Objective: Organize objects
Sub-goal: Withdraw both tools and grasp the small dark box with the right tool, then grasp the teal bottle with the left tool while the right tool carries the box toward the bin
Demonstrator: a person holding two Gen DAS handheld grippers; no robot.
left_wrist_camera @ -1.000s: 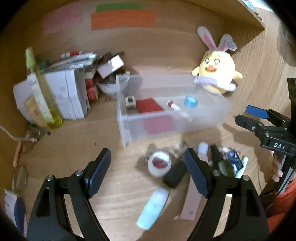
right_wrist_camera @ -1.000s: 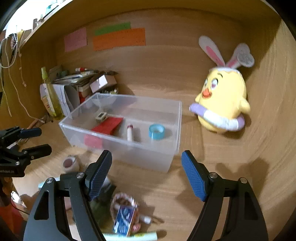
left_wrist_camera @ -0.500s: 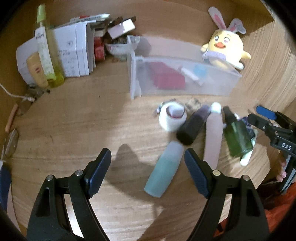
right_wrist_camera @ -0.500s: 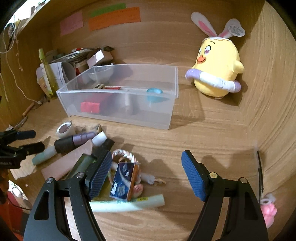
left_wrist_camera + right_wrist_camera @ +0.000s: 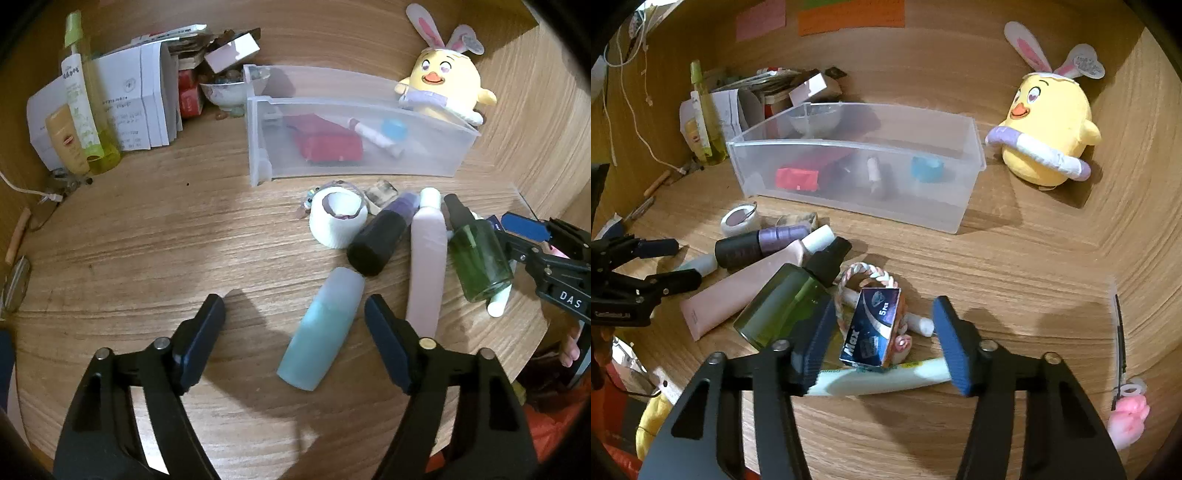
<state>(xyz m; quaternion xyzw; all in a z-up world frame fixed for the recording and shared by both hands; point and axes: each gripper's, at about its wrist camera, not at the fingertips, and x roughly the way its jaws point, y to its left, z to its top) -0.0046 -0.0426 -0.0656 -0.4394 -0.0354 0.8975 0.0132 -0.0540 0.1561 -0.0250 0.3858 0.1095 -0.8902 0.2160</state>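
Both spread grippers have lowered: left gripper (image 5: pixel 294 315) straddles the teal tube (image 5: pixel 320 328), right gripper (image 5: pixel 882 330) the blue box (image 5: pixel 872 328).

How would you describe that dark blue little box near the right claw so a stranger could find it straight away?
Start at the clear plastic bin in the middle of the wooden desk and come toward the camera, to the loose clutter in front of it. Just right of the green glass bottle, leaning on a pastel braided ring, is the small box. It is the only cardboard carton there, dark blue, printed "Max" and "5 pcs".
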